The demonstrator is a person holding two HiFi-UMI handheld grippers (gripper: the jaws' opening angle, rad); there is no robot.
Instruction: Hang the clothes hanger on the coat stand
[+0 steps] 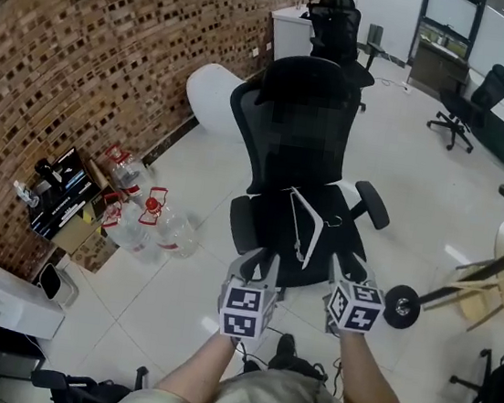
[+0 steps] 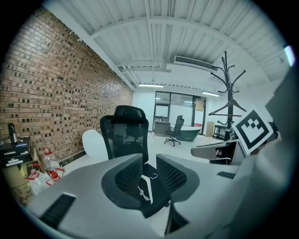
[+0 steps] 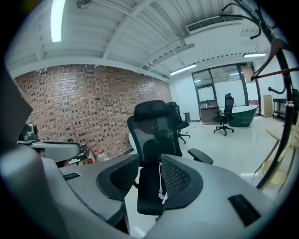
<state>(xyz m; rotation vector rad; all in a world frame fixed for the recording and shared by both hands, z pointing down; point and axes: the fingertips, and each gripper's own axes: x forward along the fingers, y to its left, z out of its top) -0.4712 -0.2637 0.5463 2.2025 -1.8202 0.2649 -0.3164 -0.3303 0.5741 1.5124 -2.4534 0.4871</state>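
Note:
A white clothes hanger [image 1: 308, 227] lies on the seat of a black office chair [image 1: 300, 129] in the middle of the head view. My left gripper [image 1: 260, 263] and right gripper [image 1: 347, 266] hover side by side just short of the seat's front edge, both open with nothing between the fingers. In the left gripper view the hanger [image 2: 147, 188] shows through the gap of the left gripper [image 2: 149, 175]. The right gripper [image 3: 149, 179] frames the hanger [image 3: 161, 185] too. The black coat stand [image 2: 225, 93] rises at the right; its pole [image 1: 492, 265] leans across the head view's right edge.
A brick wall runs along the left, with water bottles [image 1: 152, 224], a white box [image 1: 0, 296] and clutter at its foot. More office chairs [image 1: 472, 101] and desks stand at the back. A pale wooden chair [image 1: 498, 293] sits by the coat stand's base [image 1: 401, 306].

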